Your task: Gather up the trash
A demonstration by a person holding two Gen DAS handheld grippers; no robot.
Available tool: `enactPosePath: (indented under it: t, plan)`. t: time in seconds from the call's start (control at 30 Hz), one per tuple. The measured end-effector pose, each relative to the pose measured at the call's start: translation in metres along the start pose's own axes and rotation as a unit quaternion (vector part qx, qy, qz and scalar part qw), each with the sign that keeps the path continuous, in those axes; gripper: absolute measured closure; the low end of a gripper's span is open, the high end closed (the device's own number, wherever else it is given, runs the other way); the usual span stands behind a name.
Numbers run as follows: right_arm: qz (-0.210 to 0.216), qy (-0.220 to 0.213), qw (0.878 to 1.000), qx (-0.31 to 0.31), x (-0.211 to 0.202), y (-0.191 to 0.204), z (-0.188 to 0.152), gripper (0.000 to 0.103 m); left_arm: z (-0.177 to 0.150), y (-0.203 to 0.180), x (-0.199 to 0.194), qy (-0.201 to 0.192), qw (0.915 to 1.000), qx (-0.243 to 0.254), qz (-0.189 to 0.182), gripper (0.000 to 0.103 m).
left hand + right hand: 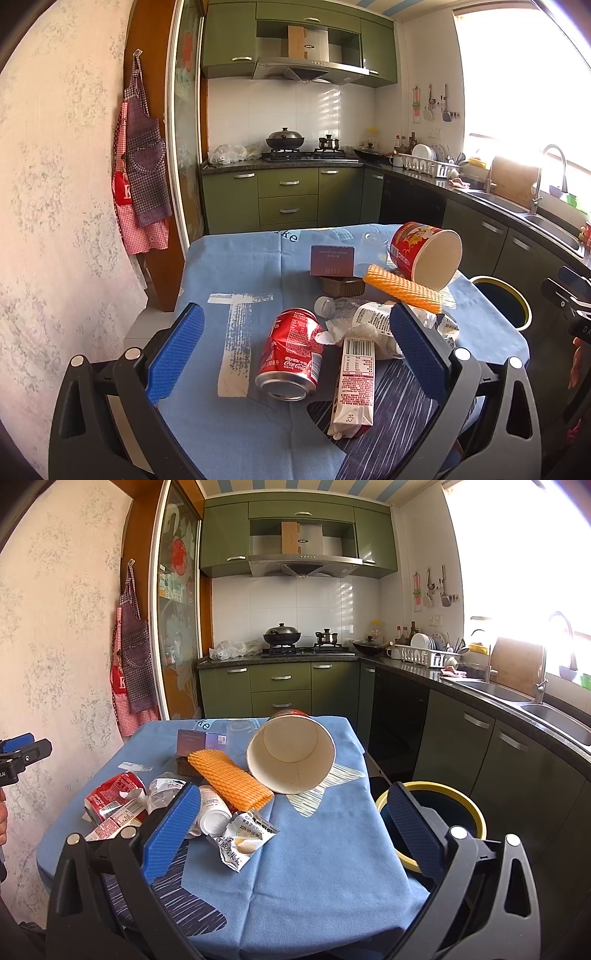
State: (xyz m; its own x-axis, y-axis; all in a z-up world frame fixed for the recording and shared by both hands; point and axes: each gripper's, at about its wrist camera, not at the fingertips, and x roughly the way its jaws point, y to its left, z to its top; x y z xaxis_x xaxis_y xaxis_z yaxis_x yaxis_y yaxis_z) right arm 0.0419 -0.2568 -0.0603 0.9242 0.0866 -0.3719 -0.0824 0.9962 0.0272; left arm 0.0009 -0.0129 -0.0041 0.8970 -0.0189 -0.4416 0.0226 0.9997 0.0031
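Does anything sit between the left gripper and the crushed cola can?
Nothing visible does. The left gripper is open with the cola can lying directly ahead between its fingers; the white carton lies beside the can, not in front.

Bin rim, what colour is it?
Yellow: the bin rim shows best in the right wrist view, beside the table.

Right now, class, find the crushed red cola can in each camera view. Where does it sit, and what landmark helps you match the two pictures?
Left wrist view: the cola can lies at lower centre, between the open gripper fingers.
Right wrist view: the cola can lies at far left on the table.
Shared landmark: the orange foam sleeve.
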Motion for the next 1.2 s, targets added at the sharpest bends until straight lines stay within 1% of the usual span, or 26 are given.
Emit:
enactPosePath:
  t: [0.5, 0.57, 0.7, 0.77, 0.9, 1.0, 1.1, 1.2]
  plan:
    - [-0.001, 0.000, 1.000, 0.001, 0.000, 0.000, 0.000, 0.007, -0.001, 0.000, 0.002, 0.004, 1.0000, 0.003, 0.000, 0.004]
    - [-0.001, 0.001, 1.000, 0.002, 0.001, 0.000, -0.001, 0.007, -0.001, 0.002, 0.005, 0.011, 0.9999, -0.006, 0.003, 0.004]
    - [0.001, 0.004, 1.000, 0.000, 0.007, 0.000, -0.004, 0.007, 0.001, 0.014, 0.018, 0.036, 0.9985, -0.040, -0.007, 0.004]
    - [0.002, 0.004, 1.000, -0.002, 0.012, -0.004, -0.002, 0.007, 0.004, 0.018, 0.025, 0.043, 0.9980, -0.044, -0.016, 0.004]
    - [-0.006, 0.019, 1.000, -0.021, 0.036, -0.008, 0.005, 0.007, 0.016, 0.024, 0.043, 0.039, 0.9986, -0.035, -0.013, 0.004]
    - [-0.001, 0.030, 0.999, -0.036, 0.060, -0.011, 0.012, 0.007, 0.036, 0.034, 0.068, 0.035, 0.9986, -0.035, -0.018, 0.004]
    - [0.001, 0.049, 0.998, -0.047, 0.096, -0.017, 0.020, 0.007, 0.054, 0.037, 0.093, 0.028, 0.9990, -0.029, -0.020, 0.004]
    - [0.007, 0.075, 0.996, -0.048, 0.138, -0.025, 0.029, 0.008, 0.074, 0.042, 0.130, 0.021, 0.9992, -0.018, -0.027, 0.004]
